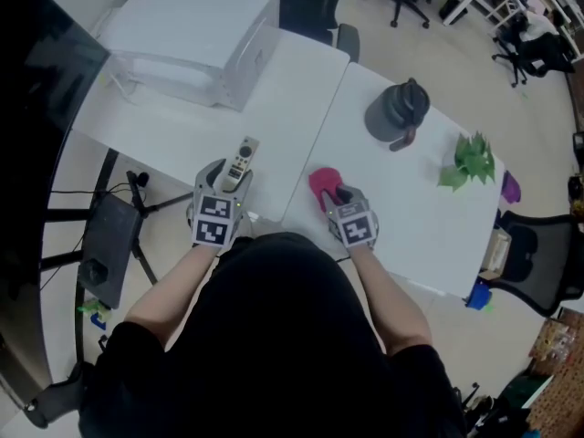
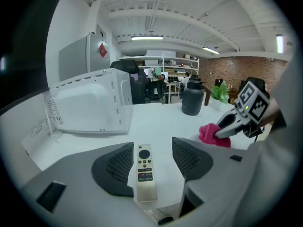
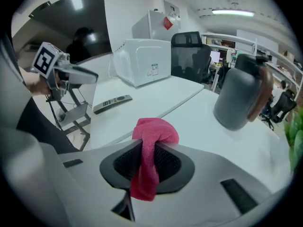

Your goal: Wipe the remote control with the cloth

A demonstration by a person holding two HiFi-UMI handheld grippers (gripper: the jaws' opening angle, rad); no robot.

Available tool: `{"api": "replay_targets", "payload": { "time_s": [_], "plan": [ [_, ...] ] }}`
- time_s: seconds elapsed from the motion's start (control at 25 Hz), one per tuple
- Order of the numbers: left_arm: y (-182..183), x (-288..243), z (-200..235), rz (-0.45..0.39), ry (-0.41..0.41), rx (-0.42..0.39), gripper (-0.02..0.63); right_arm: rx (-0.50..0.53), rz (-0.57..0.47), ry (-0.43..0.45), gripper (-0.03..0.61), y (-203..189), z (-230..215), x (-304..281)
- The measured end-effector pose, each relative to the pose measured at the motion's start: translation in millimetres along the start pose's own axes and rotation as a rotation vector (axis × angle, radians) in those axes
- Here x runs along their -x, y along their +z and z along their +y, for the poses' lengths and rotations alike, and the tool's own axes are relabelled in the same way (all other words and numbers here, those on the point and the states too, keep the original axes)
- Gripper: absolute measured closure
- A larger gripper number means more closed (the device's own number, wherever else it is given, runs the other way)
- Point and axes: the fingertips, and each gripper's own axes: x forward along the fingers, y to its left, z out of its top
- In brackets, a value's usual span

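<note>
Pink and limp, the cloth (image 3: 150,141) is pinched in my right tongs (image 3: 154,162), whose jaws stand narrow on it: a bunched fold rises above the pads and a tail hangs below. The cloth is soft, so I judge it will wrap to any surface, though with such a small wad the hard jaw tips could meet the thing before the fabric does. The remote control (image 2: 144,171) lies buttons up on the white table (image 1: 301,89), near its front edge, lengthwise between the jaws of my left tongs (image 2: 151,145). Those jaws stand wide, with neither pad touching it. It looks slim, stiff, light and smooth, so I expect it to skid under a wipe unless steadied. I would take it by the long side edges at the lower, plain half, clear of the buttons. The remote's near end is cut off by the body of my left tongs, and the button markings are too small to read. From overhead I cannot tell whether the cloth touches the table.
</note>
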Motion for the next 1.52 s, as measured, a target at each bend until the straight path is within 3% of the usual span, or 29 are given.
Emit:
{"api": "replay_targets", "payload": {
  "time_s": [0.28, 0.56, 0.68, 0.8, 1.12, 1.24, 1.52],
  "plan": [
    [30, 12, -22, -0.05, -0.056, -0.016, 0.354, 0.049, 0.144, -0.022, 0.502, -26, -4, -36],
    [33, 10, -34, -0.047, -0.106, -0.044, 0.354, 0.04, 0.158, -0.033, 0.486, -27, -7, -40],
    [38, 11, -36, -0.058, -0.113, -0.053, 0.354, 0.02, 0.142, -0.027, 0.443, -25, -5, -32],
    [48, 12, -39, -0.081, -0.127, -0.056, 0.354, -0.027, 0.068, -0.036, 0.443, -13, -10, -8],
    [87, 21, -69, -0.161, -0.255, -0.034, 0.354, -0.121, -0.359, -0.051, 0.448, 87, -11, 100],
    [104, 28, -85, -0.208, -0.317, -0.058, 0.36, -0.111, -0.466, -0.044, 0.507, 116, -2, 129],
    [134, 47, -105, -0.299, -0.362, -0.147, 0.49, -0.062, -0.579, 0.004, 0.56, 149, 22, 159]
  ]
}}
